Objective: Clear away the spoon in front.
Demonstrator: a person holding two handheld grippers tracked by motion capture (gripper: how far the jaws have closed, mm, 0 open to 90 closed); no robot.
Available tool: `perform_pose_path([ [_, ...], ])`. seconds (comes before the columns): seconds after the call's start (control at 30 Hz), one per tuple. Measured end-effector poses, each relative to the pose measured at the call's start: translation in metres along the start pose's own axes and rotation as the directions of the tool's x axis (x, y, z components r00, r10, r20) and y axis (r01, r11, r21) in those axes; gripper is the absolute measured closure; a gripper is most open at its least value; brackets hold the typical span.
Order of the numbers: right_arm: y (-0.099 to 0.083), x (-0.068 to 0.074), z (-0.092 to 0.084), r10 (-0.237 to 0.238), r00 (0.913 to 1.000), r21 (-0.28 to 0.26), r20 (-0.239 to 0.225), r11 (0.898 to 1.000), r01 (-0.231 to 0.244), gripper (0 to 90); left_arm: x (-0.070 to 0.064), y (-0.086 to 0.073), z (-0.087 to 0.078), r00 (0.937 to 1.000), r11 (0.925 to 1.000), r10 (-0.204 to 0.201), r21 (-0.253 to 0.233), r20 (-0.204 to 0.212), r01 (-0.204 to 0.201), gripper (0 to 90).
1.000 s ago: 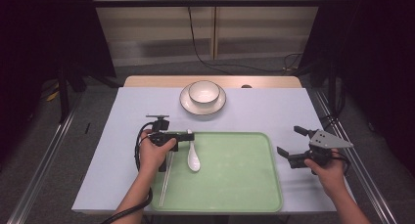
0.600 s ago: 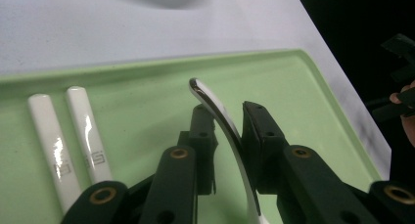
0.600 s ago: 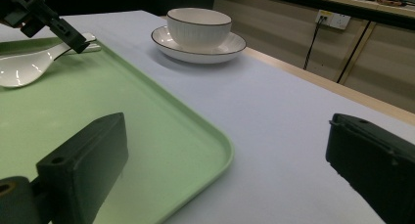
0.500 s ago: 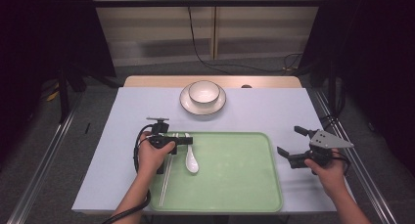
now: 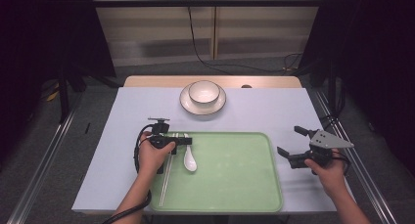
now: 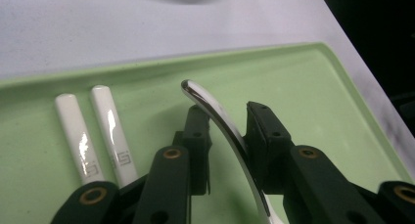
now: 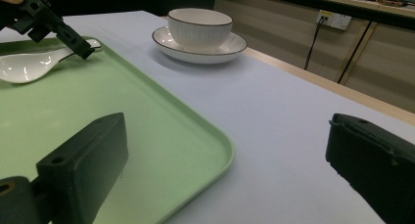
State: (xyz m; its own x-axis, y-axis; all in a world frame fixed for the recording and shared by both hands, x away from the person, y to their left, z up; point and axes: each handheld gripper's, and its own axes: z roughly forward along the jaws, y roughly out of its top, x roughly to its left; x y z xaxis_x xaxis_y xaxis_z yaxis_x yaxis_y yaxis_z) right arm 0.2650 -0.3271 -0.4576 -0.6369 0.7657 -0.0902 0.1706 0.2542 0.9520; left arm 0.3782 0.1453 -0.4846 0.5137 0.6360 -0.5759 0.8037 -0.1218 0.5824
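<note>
My left gripper [image 6: 222, 128] has just been opening, its jaws loosely astride the spoon [image 6: 220, 121] handle near the tray [image 5: 274, 194] rim. My right gripper [image 5: 293, 145] gapes empty above bare table [image 7: 293, 121]; the left gripper view reveals paired chopsticks [image 6: 93, 136] alongside.

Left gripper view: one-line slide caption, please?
Left hand-held gripper straddles the white spoon's handle on the green tray, jaws just opening, beside white chopsticks.

The high view looks down from the near side, while both close, low gripper views share the green tray [image 5: 230, 175], though the left one's crop is probably tightest.

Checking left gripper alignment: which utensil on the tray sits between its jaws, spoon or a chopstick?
The white spoon: its handle runs between the left gripper jaws; both chopsticks lie beside them.
</note>
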Motion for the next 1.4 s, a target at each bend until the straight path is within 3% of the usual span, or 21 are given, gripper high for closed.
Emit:
perform_pose_path([
  [0.9, 0.0003, -0.0006, -0.0008, -0.002, 1.0, 0.0, 0.003, 1.0, 0.002, 1.6, -0.0037, 0.0012, 0.0023, 0.9969, 0.9983, 0.058, 0.012, -0.054, -0.057, 65.1],
  [1.1, 0.0005, -0.0008, -0.0013, 0.0, 1.0, 0.004, -0.004, 1.0, 0.001, 1.6, -0.0054, 0.0013, 0.0024, 0.9961, 0.9984, 0.057, 0.0, -0.067, -0.057, 64.3],
  [1.4, 0.0006, -0.0009, -0.0017, 0.0, 1.0, 0.006, -0.008, 1.0, 0.0, 1.6, -0.0081, 0.0044, -0.0009, 0.9929, 0.9962, 0.086, -0.008, -0.083, -0.087, 61.6],
])
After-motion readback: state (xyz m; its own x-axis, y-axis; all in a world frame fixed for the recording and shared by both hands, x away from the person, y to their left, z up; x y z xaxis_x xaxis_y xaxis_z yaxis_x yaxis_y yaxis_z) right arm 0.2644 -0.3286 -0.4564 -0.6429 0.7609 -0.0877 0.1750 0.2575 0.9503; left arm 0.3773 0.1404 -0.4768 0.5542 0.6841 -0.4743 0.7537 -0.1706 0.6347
